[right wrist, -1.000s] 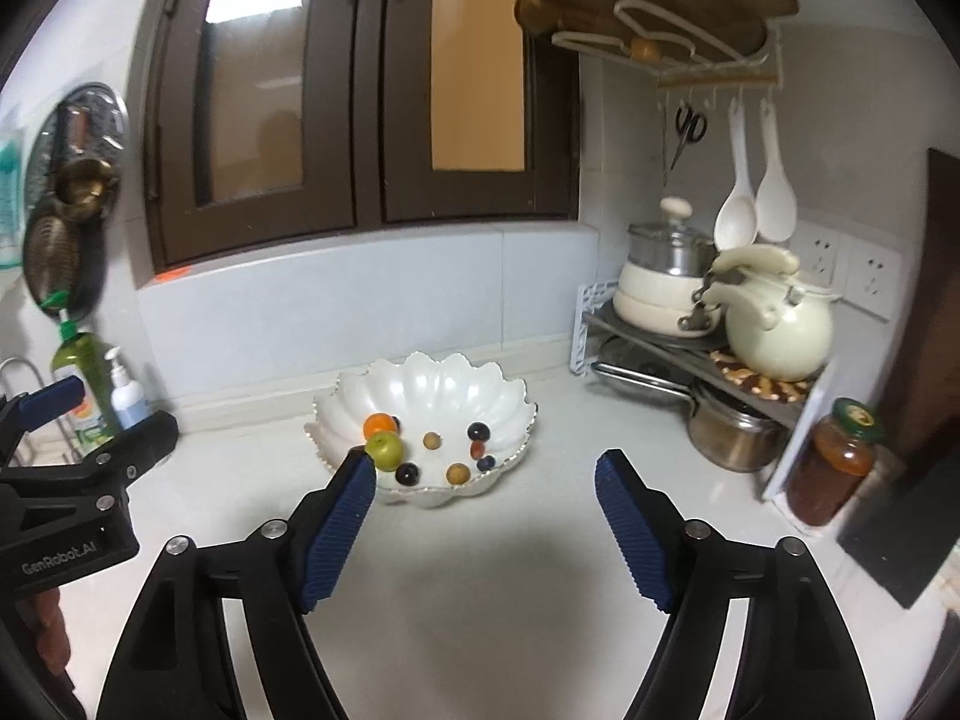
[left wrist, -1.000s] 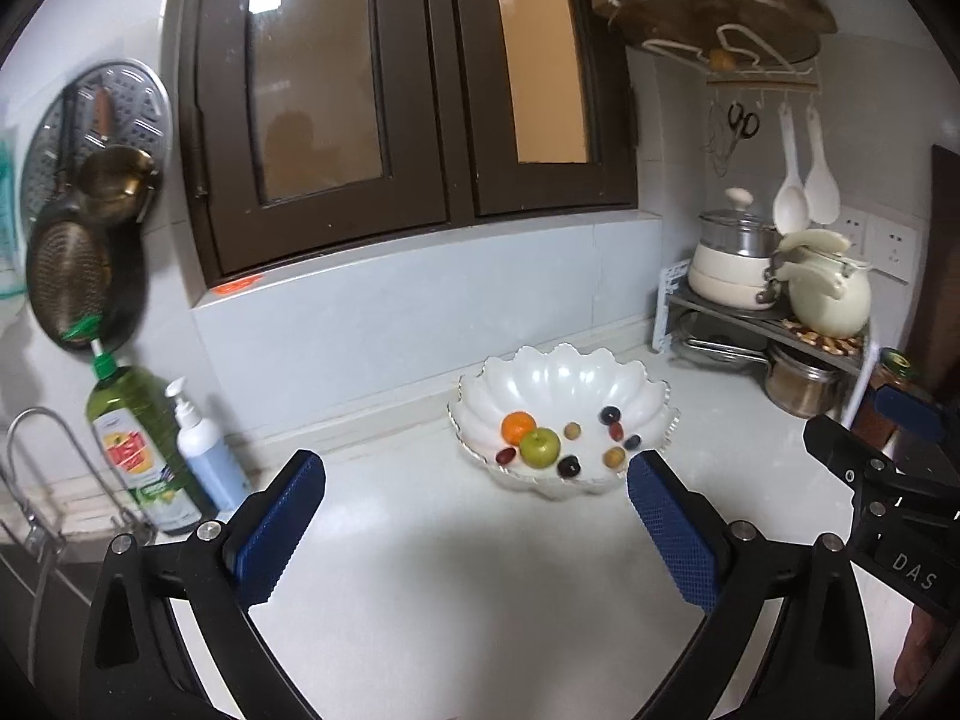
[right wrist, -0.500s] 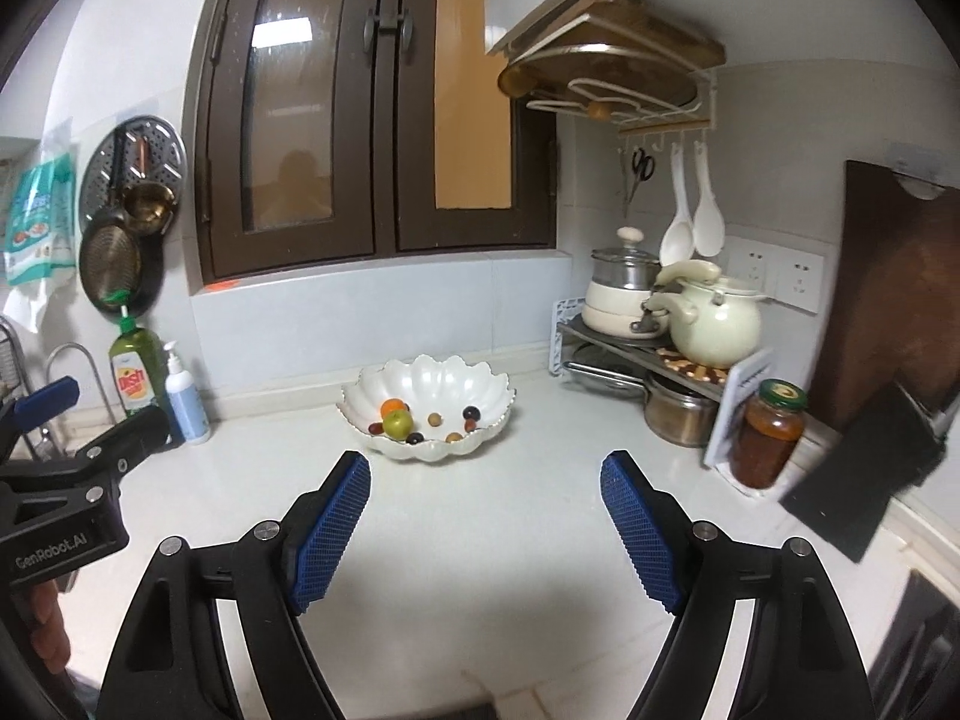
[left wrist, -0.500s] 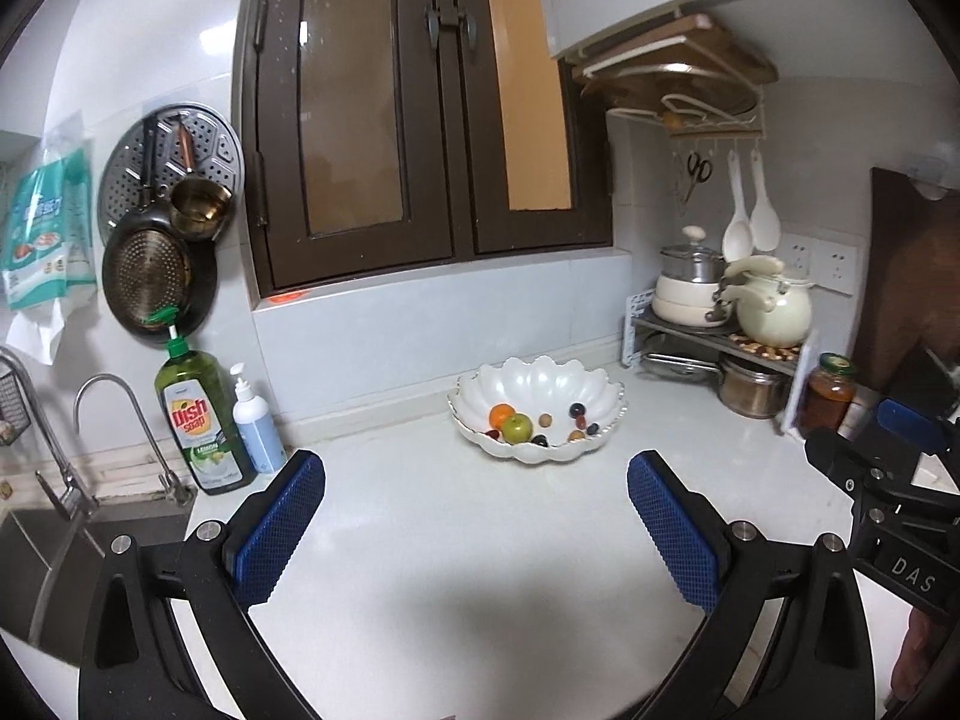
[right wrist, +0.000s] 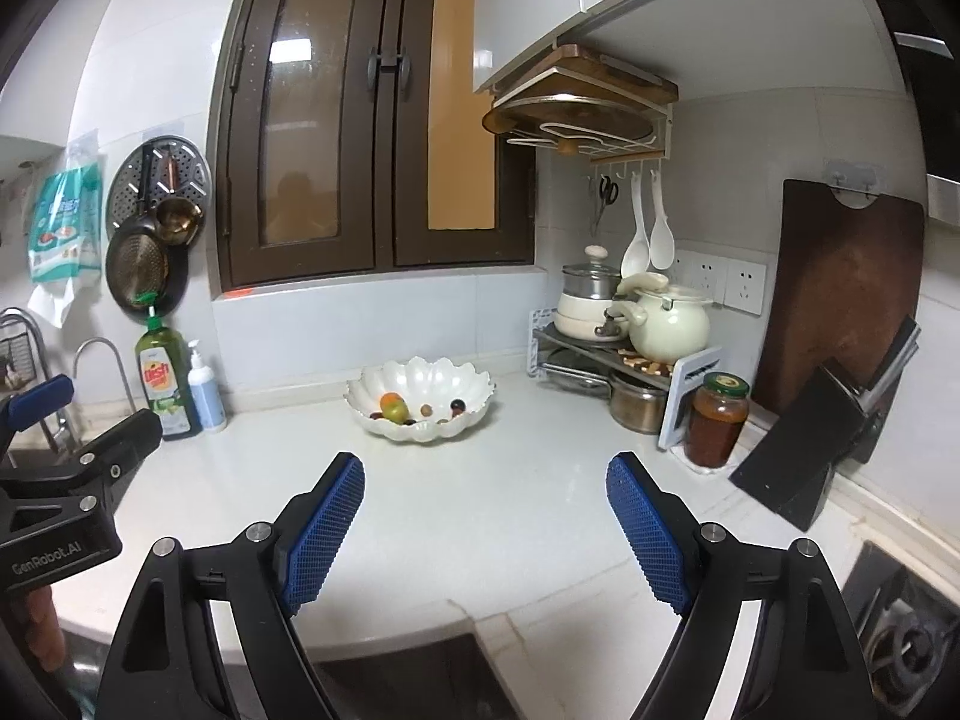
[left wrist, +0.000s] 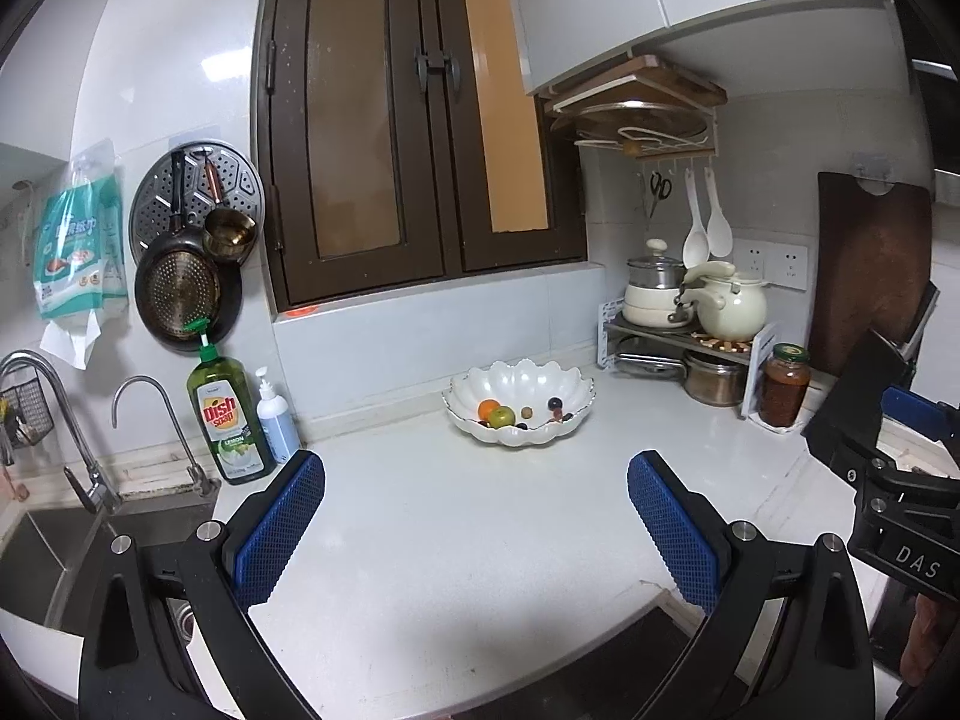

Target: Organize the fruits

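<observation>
Left wrist view takes in the sink and tap at far left, then a green soap bottle with a small pump bottle just beside it against the wall. The left gripper hangs over the bare white counter, its blue pads spread wide with nothing between them. Further along, near the back wall under the dark window, sits the scalloped white bowl, well apart from both grippers; in it lie an orange touching a green apple, and a few small dark and tan fruits to their right. Right of the bowl stands a rack with a kettle, and a jar beside it. In the right wrist view, the right gripper is also spread and empty; its jaws have just been opening further. A dark board leans on the right wall.
</observation>
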Motion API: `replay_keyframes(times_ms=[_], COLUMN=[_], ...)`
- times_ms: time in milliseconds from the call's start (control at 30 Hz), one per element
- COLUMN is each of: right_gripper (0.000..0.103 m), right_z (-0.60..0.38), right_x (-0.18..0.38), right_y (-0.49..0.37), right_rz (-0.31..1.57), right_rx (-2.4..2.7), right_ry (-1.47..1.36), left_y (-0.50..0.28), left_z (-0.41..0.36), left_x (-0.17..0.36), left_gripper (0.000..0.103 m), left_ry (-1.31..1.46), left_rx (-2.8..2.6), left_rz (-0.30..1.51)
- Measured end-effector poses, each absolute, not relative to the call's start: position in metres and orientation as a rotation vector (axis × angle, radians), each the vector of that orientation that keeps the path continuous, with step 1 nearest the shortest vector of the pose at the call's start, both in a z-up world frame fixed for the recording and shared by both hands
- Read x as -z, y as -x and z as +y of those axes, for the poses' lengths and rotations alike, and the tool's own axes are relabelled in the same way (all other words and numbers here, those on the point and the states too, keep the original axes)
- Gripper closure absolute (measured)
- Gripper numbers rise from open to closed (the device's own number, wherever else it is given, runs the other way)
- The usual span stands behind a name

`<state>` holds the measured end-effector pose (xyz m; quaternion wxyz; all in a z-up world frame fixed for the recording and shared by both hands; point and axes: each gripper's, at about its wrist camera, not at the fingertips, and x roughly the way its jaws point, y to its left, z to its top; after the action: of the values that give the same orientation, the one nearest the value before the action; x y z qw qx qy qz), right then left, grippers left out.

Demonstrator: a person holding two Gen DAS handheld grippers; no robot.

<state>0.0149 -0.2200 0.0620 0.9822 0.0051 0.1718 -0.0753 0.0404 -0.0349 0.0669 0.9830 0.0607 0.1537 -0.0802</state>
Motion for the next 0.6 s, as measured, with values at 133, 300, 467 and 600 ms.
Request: replay_keyframes(times_ms=[133, 300, 467, 600], right_gripper=[0.019, 0.019, 0.019, 0.019], right_z=[-0.216, -0.212, -0.212, -0.209], right_x=[-0.062, -0.066, -0.068, -0.069], right_y=[-0.001, 0.010, 0.019, 0.024], right_rz=[0.351, 0.347, 0.341, 0.338], right_rx=[0.140, 0.138, 0.141, 0.142], right_ry=[-0.011, -0.011, -0.010, -0.004], left_y=[-0.026, -0.013, -0.005, 0.000], left_z=[-0.033, -0.029, -0.028, -0.028], left_x=[-0.071, -0.075, -0.076, -0.075], left_gripper=[0.000, 0.000, 0.000, 0.000], left_ry=[-0.127, -0.113, -0.106, -0.104], left_rx=[0.166, 0.172, 0.177, 0.179], left_rz=[0.297, 0.286, 0.282, 0.287])
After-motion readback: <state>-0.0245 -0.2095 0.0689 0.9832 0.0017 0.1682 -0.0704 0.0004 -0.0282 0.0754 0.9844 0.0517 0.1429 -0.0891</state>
